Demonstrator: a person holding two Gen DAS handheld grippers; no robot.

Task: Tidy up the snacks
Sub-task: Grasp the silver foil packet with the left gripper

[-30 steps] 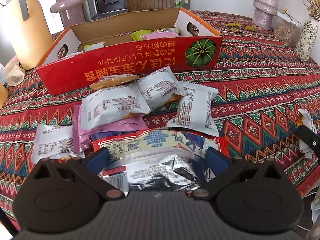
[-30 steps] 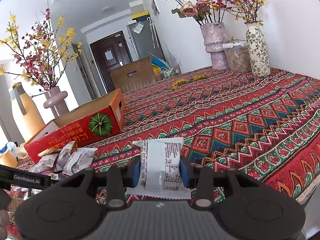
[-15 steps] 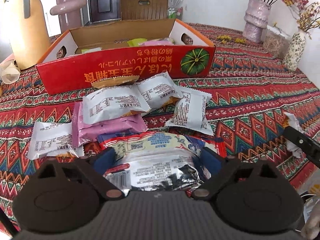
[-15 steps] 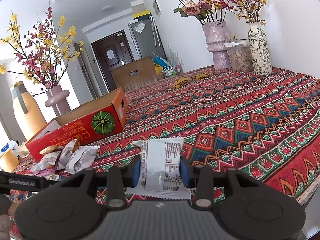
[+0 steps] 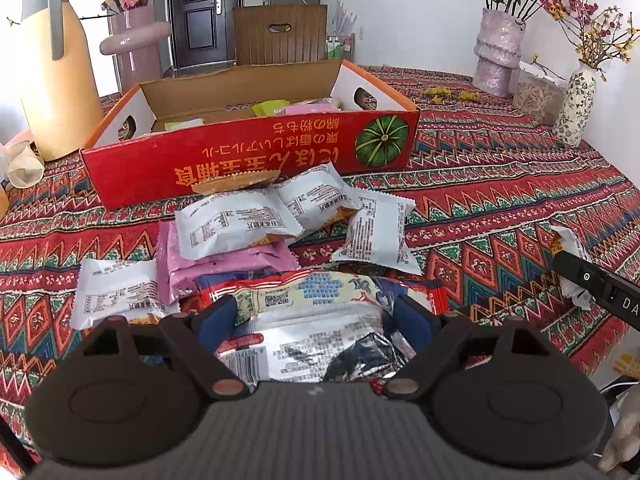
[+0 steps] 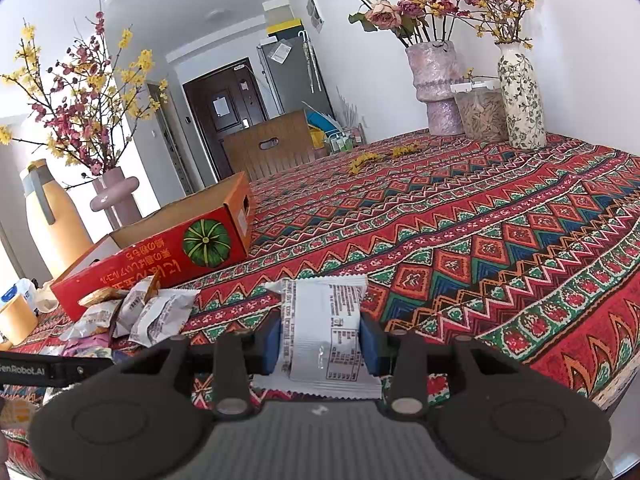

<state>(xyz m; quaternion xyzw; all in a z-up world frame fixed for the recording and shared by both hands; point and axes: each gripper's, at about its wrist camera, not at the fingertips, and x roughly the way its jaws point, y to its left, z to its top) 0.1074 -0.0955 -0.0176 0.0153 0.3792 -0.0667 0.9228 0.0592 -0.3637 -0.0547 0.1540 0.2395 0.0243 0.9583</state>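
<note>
My left gripper (image 5: 314,322) is shut on a large silver and red snack bag (image 5: 316,332), held above a pile of white snack packets (image 5: 236,224) and a pink packet (image 5: 240,260). Behind the pile stands the red cardboard box (image 5: 256,156), open on top, with a few packets inside. My right gripper (image 6: 322,340) is shut on a small white snack packet (image 6: 324,336), held above the patterned tablecloth to the right of the box (image 6: 160,256) and the pile (image 6: 148,316).
A yellow jug (image 5: 52,76) and a pink vase (image 5: 136,52) stand behind the box at the left. Vases (image 6: 436,84) and a jar (image 6: 482,114) stand at the table's far right against the wall. A wooden chair back (image 5: 280,36) is beyond the table.
My left gripper has lifted with the large bag, so the pile and box sit lower and farther. My right gripper has risen slightly with its packet.
</note>
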